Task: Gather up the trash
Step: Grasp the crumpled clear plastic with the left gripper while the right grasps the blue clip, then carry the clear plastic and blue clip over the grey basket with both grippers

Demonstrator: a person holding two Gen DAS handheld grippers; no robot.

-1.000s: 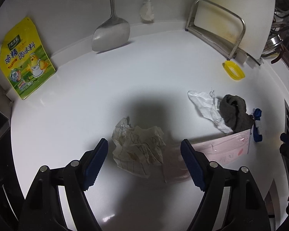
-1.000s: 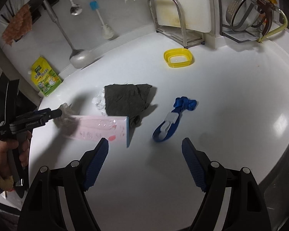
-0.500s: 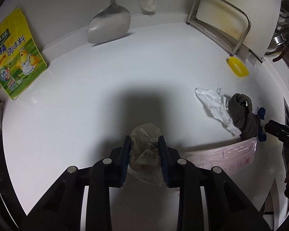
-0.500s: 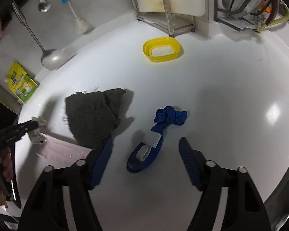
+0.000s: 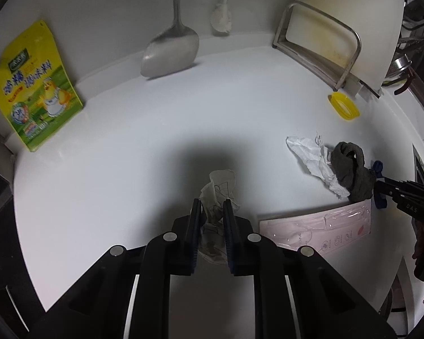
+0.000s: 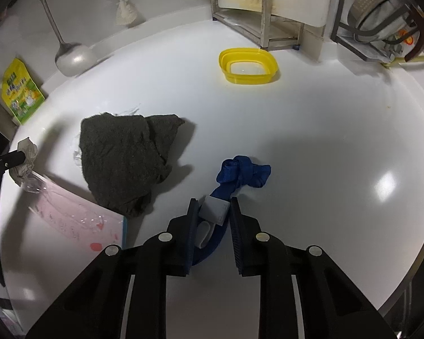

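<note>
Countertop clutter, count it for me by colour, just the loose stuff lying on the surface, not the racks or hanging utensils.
White or pale paper: 2, crumpled paper, white wrapper
Grey: 1, cloth
Blue: 1, strap
Pink: 1, packet
Yellow: 2, lid, seasoning pouch
Total: 7

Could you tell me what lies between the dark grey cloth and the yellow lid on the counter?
Nothing: in the right wrist view, only bare white counter separates the grey cloth from the yellow lid.

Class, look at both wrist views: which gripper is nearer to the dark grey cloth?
Right. The right gripper is beside the dark grey cloth, around the blue strap; the left gripper clamps crumpled paper farther off.
</note>
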